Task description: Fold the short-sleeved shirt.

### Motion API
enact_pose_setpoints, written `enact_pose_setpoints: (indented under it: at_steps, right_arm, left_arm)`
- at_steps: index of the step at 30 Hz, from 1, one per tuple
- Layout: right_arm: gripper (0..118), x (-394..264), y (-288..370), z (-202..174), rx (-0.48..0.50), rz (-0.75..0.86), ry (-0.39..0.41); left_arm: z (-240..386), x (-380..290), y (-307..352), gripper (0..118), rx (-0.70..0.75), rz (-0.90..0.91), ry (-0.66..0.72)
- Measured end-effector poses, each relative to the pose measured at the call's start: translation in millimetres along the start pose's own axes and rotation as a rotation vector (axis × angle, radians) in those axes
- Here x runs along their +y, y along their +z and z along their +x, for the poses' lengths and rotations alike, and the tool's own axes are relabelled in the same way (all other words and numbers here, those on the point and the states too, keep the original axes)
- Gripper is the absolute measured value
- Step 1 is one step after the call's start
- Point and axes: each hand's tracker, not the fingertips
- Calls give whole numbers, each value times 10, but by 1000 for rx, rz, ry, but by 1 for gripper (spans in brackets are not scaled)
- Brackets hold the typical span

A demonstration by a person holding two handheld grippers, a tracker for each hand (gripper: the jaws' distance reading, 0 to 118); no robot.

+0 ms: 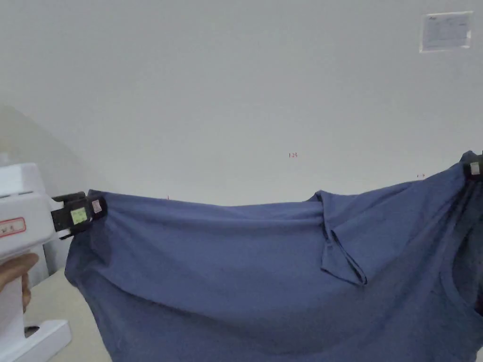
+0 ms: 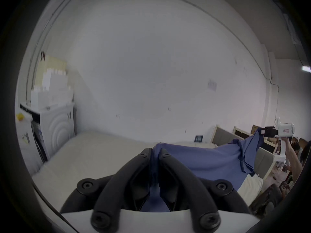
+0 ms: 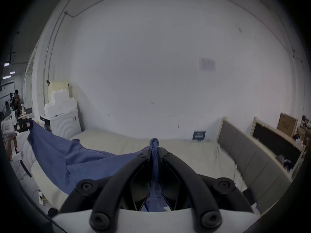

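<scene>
The left gripper (image 2: 155, 152) is seen clamped narrow, both jaws pressed on a bunched edge of the blue short-sleeved shirt (image 2: 202, 162), a strip of cloth running down between them toward the gripper's white body. The right gripper (image 3: 154, 151) is likewise closed to a narrow slit, with a fold of the shirt (image 3: 75, 162) pinched between both jaws and a small tuft poking out past the tips.

In the head view the shirt (image 1: 245, 278) is held up as a wide sheet strung between the two grippers: the left gripper (image 1: 89, 212) is fixed at one top corner, the right gripper (image 1: 474, 169) at the other, slightly higher. The long axis of the shirt is thus laid from gripper to gripper, nearly level, with the cloth hanging down below that line. Along the top edge a taut ridge is formed; nearer the right gripper a sleeve (image 1: 342, 254) is seen folded over and drooping on the front of the shirt. A hand (image 1: 16, 278) is wrapped around the left gripper's white handle.

Under and behind the shirt a cream-covered bed (image 3: 193, 156) is spread out. Beyond the shirt a plain white wall (image 1: 236, 94) is seen, with a sheet of paper (image 1: 445, 30) stuck high on it.
</scene>
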Motion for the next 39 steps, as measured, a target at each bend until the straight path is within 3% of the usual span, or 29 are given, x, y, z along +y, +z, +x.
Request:
enact_pose_setpoints:
  at_steps: [3,8,16,22,39]
  right_arm:
    - [6,438,132,-114,-41,55,26]
    - [6,830,159,-127,-66,140,-22]
    - [6,919,33,-141,-106,121,18]
    - [6,1003,-141,-86,-121,111,-22]
    - [6,988,-550,-101,-137,91,-19]
  left_arm:
    - [77,400,14,8,17,17,-42]
    - [130,688,-17,7,57,92,-95]
    - [14,774,-209,6,39,102,-33]
    - [32,1053,-313,6,66,130,-34]
    - [-63,1084,-705,6,115,107,-49]
